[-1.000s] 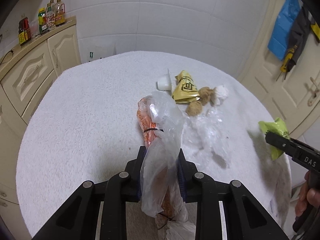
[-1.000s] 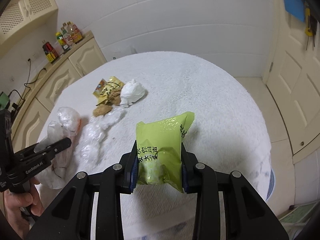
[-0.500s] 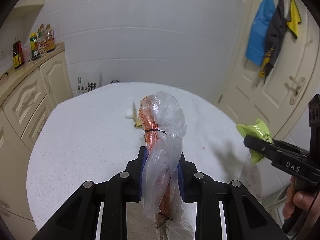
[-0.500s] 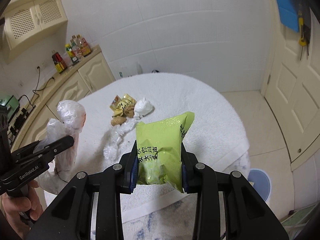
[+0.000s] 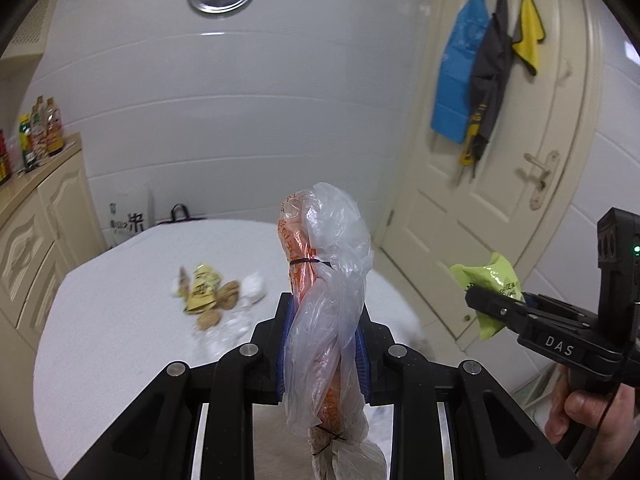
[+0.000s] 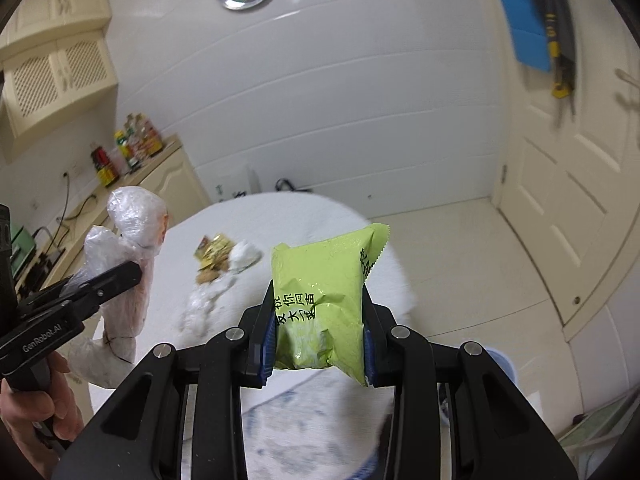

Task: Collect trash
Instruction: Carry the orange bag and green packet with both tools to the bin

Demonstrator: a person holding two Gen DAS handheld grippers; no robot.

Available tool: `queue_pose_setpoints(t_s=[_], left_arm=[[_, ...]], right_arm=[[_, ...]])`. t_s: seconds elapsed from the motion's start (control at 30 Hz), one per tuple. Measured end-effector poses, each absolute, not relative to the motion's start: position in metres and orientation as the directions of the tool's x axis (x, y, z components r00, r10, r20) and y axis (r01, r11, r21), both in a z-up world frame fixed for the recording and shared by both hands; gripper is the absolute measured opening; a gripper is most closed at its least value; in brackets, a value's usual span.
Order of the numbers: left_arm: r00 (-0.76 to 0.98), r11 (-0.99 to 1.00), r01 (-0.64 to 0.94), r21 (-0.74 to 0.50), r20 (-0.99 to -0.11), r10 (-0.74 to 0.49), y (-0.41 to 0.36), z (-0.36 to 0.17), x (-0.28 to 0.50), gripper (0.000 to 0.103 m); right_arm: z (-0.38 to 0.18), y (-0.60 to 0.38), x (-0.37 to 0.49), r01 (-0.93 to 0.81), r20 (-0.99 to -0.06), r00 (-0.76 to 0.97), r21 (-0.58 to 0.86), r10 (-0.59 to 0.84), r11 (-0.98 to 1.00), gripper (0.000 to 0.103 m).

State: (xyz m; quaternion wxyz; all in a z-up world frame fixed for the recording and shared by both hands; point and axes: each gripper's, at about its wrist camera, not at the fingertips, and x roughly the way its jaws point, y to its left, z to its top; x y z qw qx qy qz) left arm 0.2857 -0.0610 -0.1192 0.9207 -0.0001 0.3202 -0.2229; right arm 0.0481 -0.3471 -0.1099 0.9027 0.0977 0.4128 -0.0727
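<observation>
My left gripper (image 5: 323, 344) is shut on a clear plastic bag wrapped round an orange wrapper (image 5: 326, 300), held upright above the near edge of the round white-clothed table (image 5: 120, 320). It also shows in the right wrist view (image 6: 128, 264). My right gripper (image 6: 319, 336) is shut on a lime-green snack packet (image 6: 324, 292), held off the table's right side; the packet shows in the left wrist view (image 5: 490, 284). More trash lies on the table: a yellow wrapper (image 5: 202, 292), brown crumpled pieces (image 5: 218, 308), a white wad (image 5: 252, 286) and clear film (image 6: 200, 304).
Cream cabinets with bottles (image 5: 40, 128) line the left wall. A cream door (image 5: 500, 208) with hanging cloths (image 5: 480, 80) stands at the right. A blue round object (image 6: 500, 364) sits on the tiled floor beside the table.
Both grippers have lifted up and pulled back from the table with their loads; the table and trash pile now look smaller and farther.
</observation>
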Motion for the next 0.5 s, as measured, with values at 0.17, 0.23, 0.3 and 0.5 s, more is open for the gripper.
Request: queue_pose_setpoints(t_s=[0.17, 0.23, 0.3, 0.5], left_arm=[[0.667, 0.858, 0.493, -0.148, -0.568, -0.481, -0.089, -0.116, 0.286, 0.023], [0.647, 0.837, 0.524, -0.156, -0.565, -0.511, -0.099, -0.116, 0.296, 0.023], [0.629, 0.817, 0.556, -0.157, -0.563, -0.536, -0.112, -0.116, 0.304, 0.023], [0.536, 0.744, 0.641, -0.188, -0.585, -0.609, -0.164, -0.118, 0.336, 0.023]], right_arm=[[-0.092, -0.384, 0.028, 0.287, -0.736, 0.665, 0.101, -0.122, 0.952, 0.033], [-0.086, -0.399, 0.020, 0.320, -0.730, 0.666, 0.092, -0.155, 0.943, 0.033], [-0.081, -0.418, 0.010, 0.358, -0.724, 0.663, 0.083, -0.191, 0.930, 0.033], [-0.079, -0.470, -0.014, 0.459, -0.724, 0.635, 0.076, -0.268, 0.885, 0.033]])
